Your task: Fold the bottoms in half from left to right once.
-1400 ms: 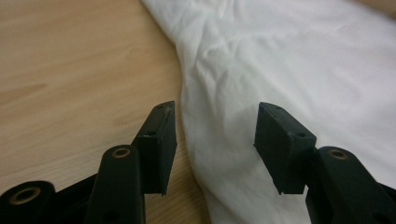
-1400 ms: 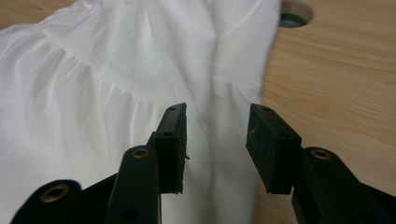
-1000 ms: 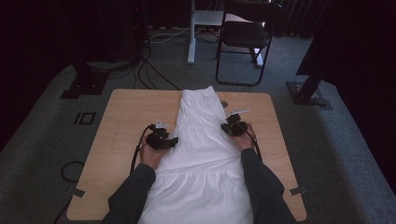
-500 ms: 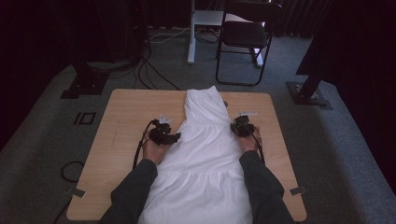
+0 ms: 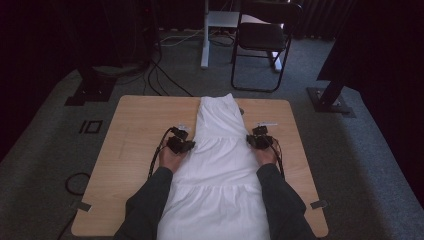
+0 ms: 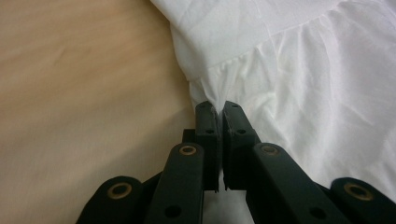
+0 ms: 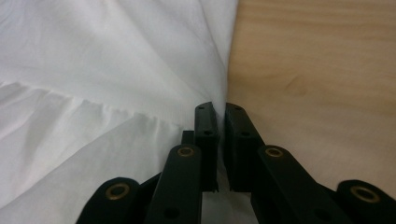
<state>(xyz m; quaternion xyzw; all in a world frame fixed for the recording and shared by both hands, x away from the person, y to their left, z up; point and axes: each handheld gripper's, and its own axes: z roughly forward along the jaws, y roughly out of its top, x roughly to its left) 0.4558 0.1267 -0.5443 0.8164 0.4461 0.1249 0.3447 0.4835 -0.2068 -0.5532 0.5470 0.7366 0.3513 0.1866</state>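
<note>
A white tiered garment (image 5: 220,165) lies lengthwise down the middle of the wooden table (image 5: 135,130). My left gripper (image 5: 186,145) is at its left edge, at a gathered seam. Its jaws have just been closing and now stand shut on the garment's edge (image 6: 210,100), with cloth pinched between the pads. My right gripper (image 5: 254,139) is at the garment's right edge, also shut, with the white hem (image 7: 217,100) caught between its jaws. Both forearms in dark sleeves lie over the lower part of the cloth.
Bare wood (image 6: 84,93) lies to the left of the garment and also to its right (image 7: 317,79). Beyond the table stand a black chair (image 5: 262,40), a white post (image 5: 205,35), floor cables (image 5: 160,75) and dark stand bases (image 5: 332,100).
My left gripper's jaws closed on the garment's left edge. My right gripper shifted outward and slightly toward the person along the right edge. The cloth lies much as before.
</note>
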